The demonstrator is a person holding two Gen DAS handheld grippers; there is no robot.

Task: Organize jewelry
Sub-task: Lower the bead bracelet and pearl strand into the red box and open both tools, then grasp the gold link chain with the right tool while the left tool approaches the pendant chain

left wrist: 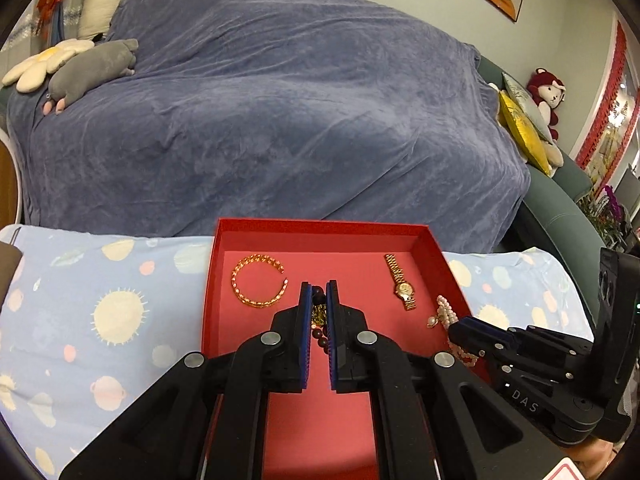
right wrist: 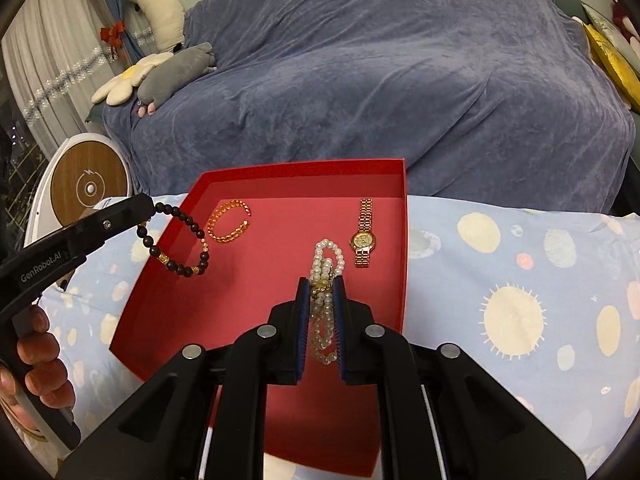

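You're carrying one piece in each hand, both over the red tray (right wrist: 168, 280) sitting on the planet-print sheet (right wrist: 500, 280).

Left tongs (left wrist: 319, 286): jaws together, clamping the dark bead bracelet (right wrist: 176, 240). In the right wrist view it's dangling as a loop off the tips, hanging above the tray's left wall, partly outside it.

Right tongs (right wrist: 320, 280): jaws nearly together, pinching the pearl bracelet (right wrist: 326, 264) at its gold clasp. Strands are running along the line of the tongs, one loop sticking out past the tips toward the far wall, the rest trailing back between the pads.

Already lying on the tray floor: orange open bangle (right wrist: 230, 222) toward the far-left corner, gold watch (right wrist: 363, 236) along the right wall, band pointing far-to-near.

What matters for the drop: free floor is lying between bangle and watch and across the near half. Pearls are sitting just left of the watch, so I'd judge a release here lands beside it, maybe touching. Left hand is nearer the bangle; beads need to come further inside the left wall before letting go.
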